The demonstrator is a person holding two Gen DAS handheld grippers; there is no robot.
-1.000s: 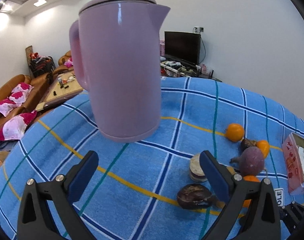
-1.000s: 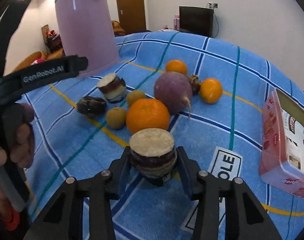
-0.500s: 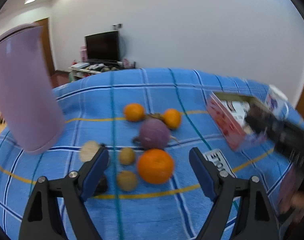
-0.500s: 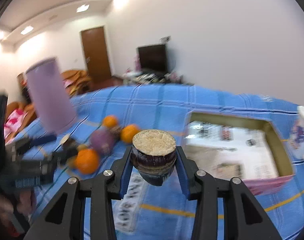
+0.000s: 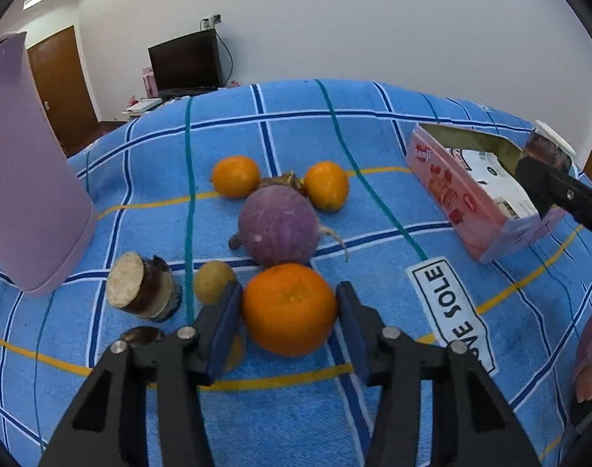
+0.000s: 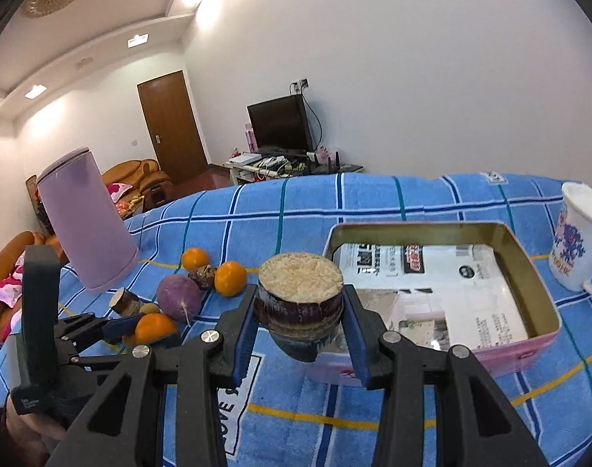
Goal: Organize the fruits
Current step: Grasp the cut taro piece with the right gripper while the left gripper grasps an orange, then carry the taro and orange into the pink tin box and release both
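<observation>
- Found a blue checked cloth (image 5: 373, 144) covering the table, with white walls, a brown door (image 5: 62, 85) and a dark television (image 5: 185, 62) behind.
- Noted a lilac kettle (image 5: 31, 179) standing at the far left of the cloth.
- Saw a spare cut stub (image 5: 140, 292) just right of the kettle, dark-skinned with a pale face, tilted on the cloth and close to a small tan fruit (image 5: 214, 282).
- Caught the left gripper (image 5: 288, 292) with jaws that had just been closing, blue pads set against both sides of the big orange (image 5: 290, 311).
- Placed that big orange on the cloth at the near end of the fruit cluster, just in front of a purple round root (image 5: 278, 225).
- Counted two small oranges (image 5: 235, 176) (image 5: 327, 185) behind the root, one on each side, with a dark knobbly thing between them, too hidden to identify.
- Read part of a white label (image 5: 451, 311) lying flat on the cloth, right of the big orange.
- Saw the pink tin (image 6: 529, 257) further right, open-topped, with printed paper lying inside.
- Found the right gripper (image 6: 299, 299) clamped on the held stub (image 6: 299, 292), pale cut face up, raised over the tin's near left corner.
- Spotted a white printed mug (image 6: 580, 241) at the far right, just beside the tin.
</observation>
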